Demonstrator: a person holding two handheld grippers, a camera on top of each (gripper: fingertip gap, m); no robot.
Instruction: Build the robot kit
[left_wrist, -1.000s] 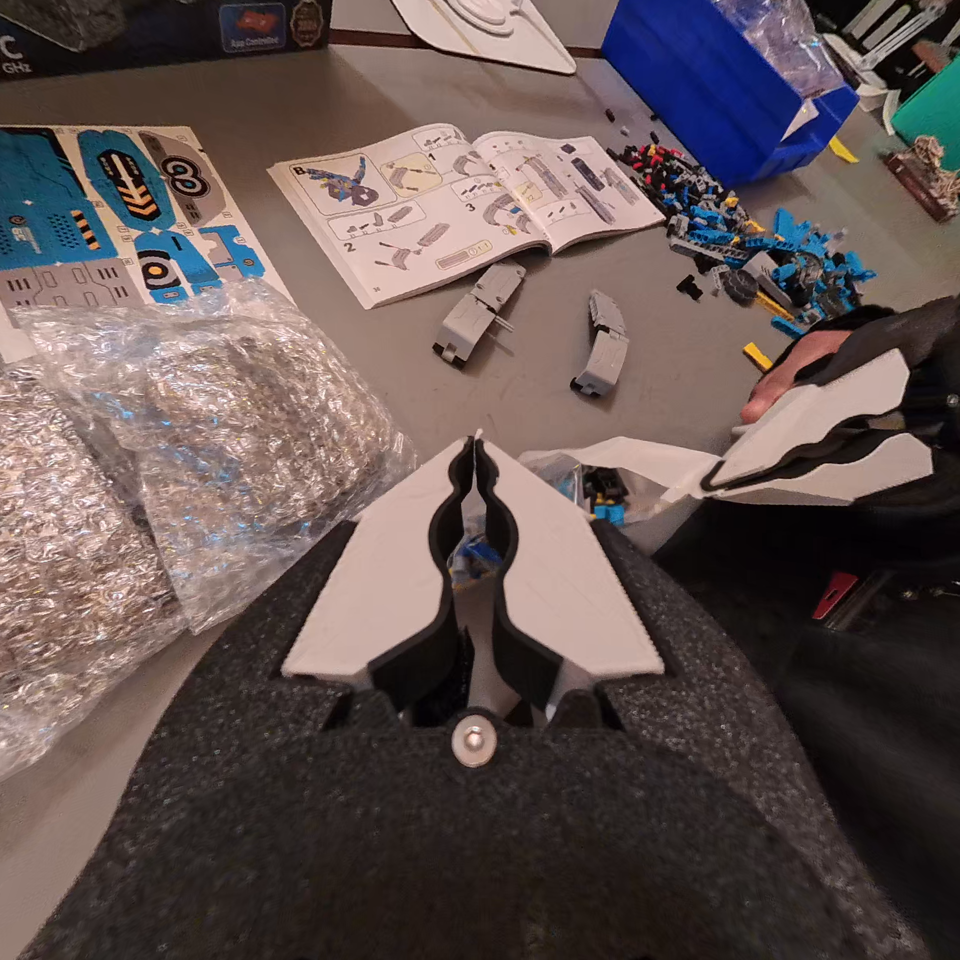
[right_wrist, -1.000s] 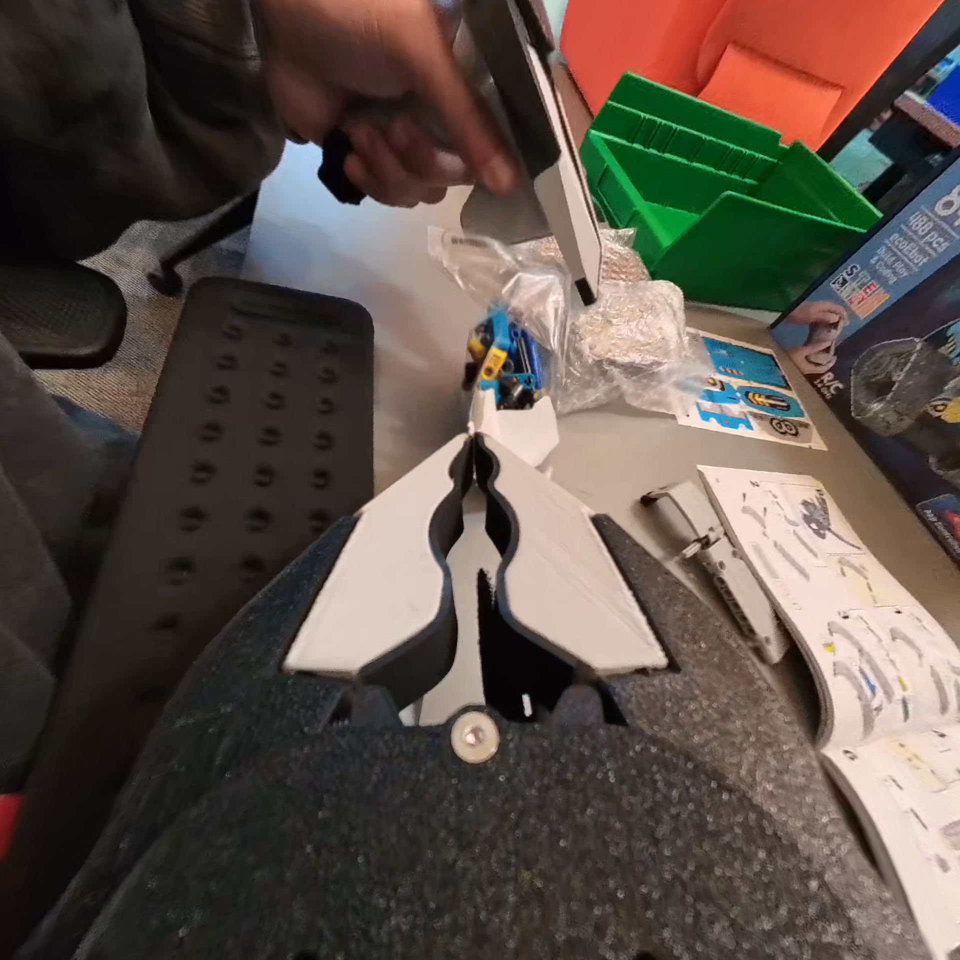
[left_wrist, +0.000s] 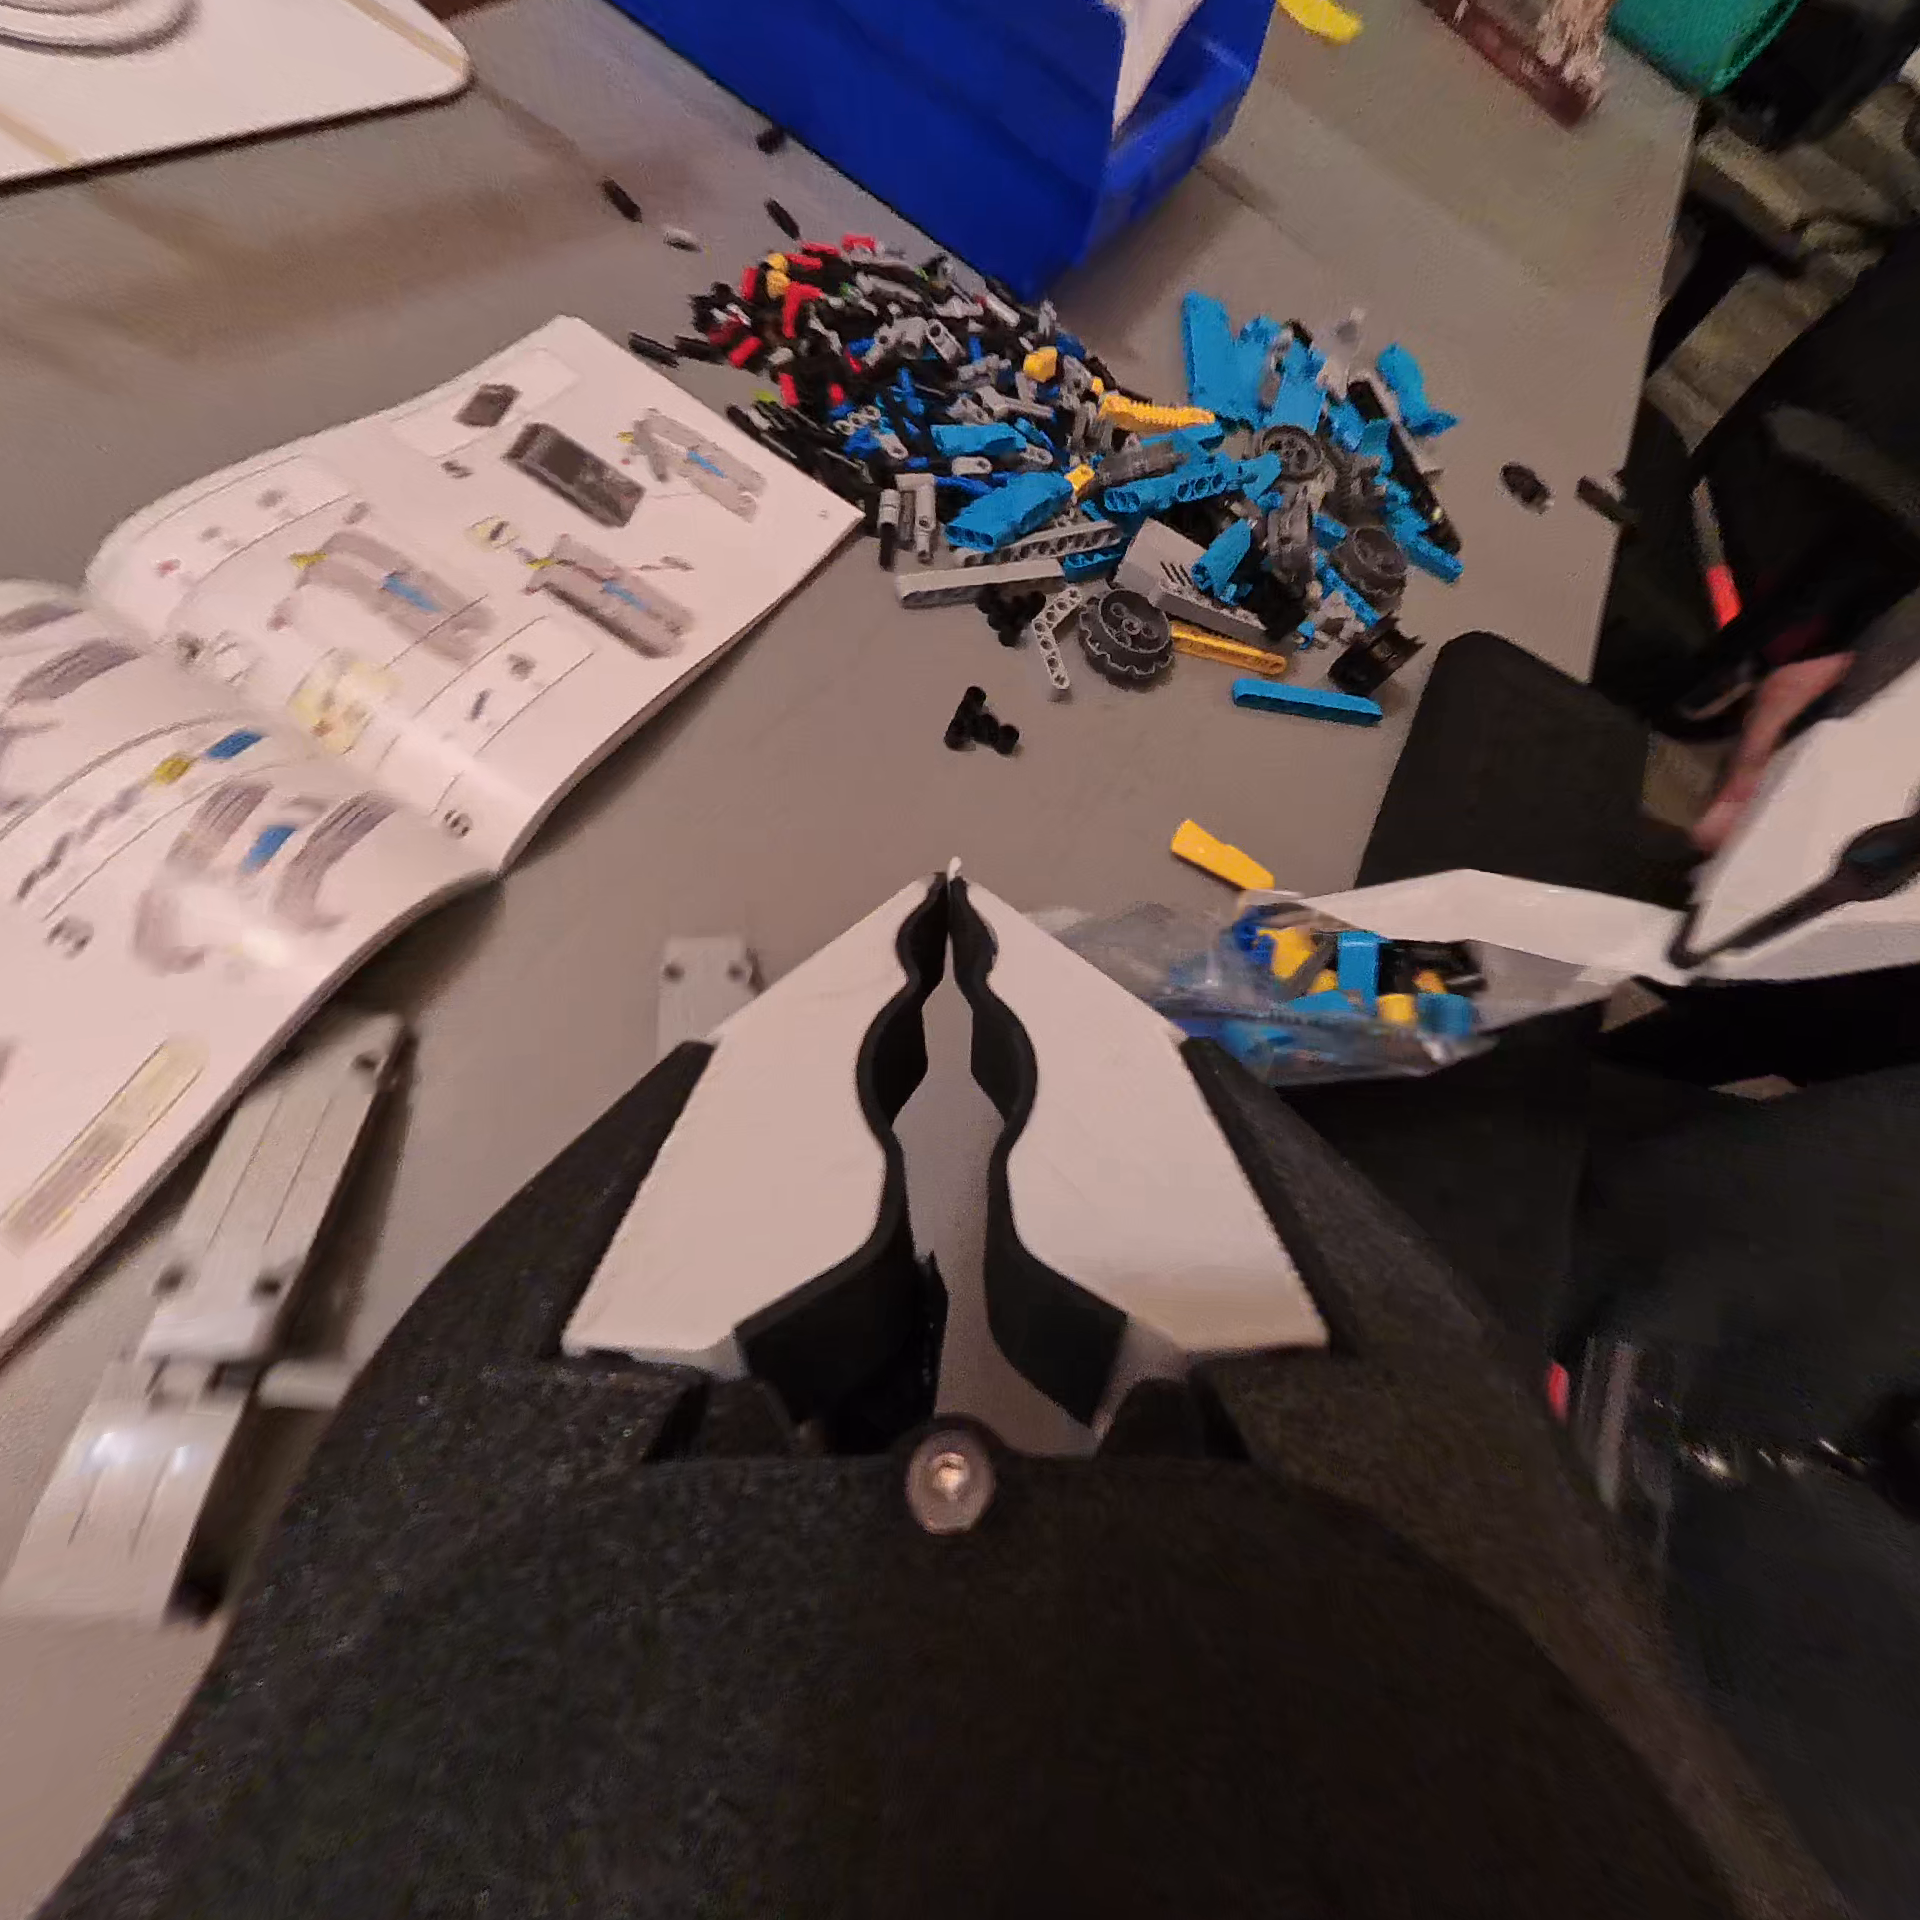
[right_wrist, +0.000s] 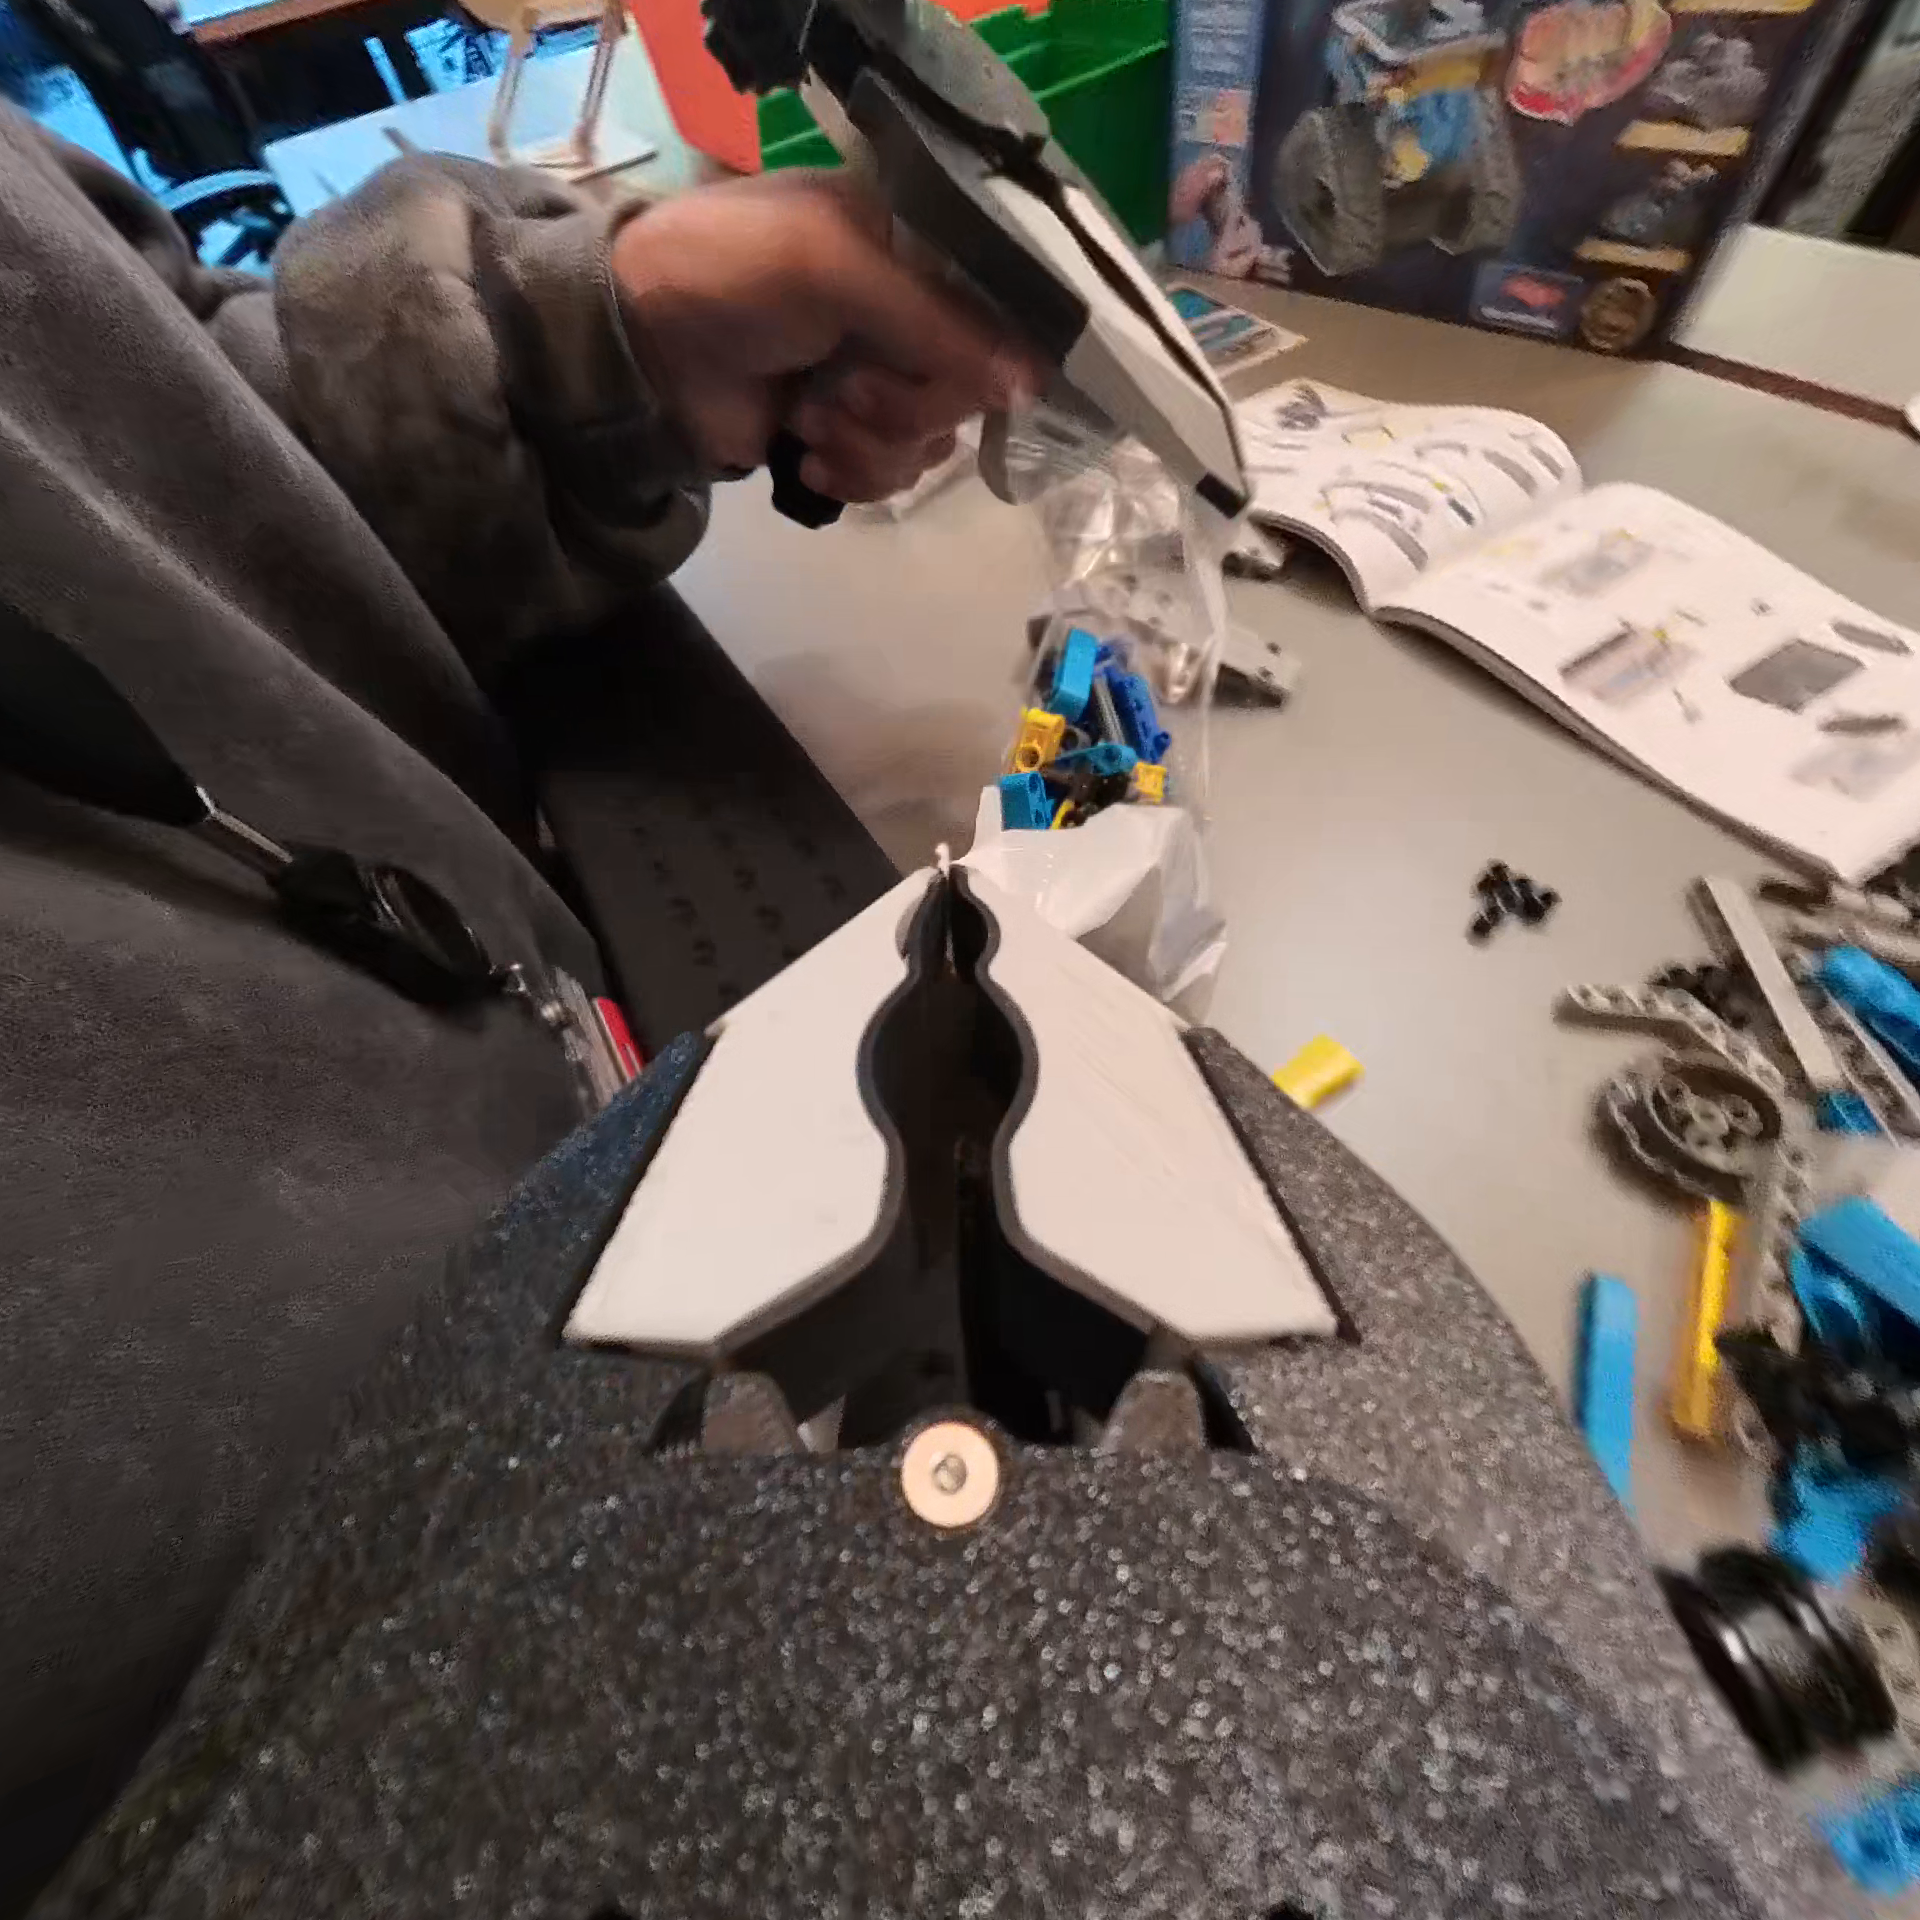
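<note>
Both the left gripper (left_wrist: 951, 883) and right gripper (right_wrist: 943, 871) pinch one clear parts bag (right_wrist: 1101, 727), stretched between them. A loose brick pile (left_wrist: 1091, 468) lies upper centre.

Grey table (left_wrist: 790, 748), open booklet (left_wrist: 416, 623), brick pile (left_wrist: 1091, 468)

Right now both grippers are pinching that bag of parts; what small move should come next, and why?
Probably pull the two ends slightly apart. The left gripper and right gripper are both shut on the plastic bag, which hangs between them above the table, bricks still inside, with no opening visible.
</note>
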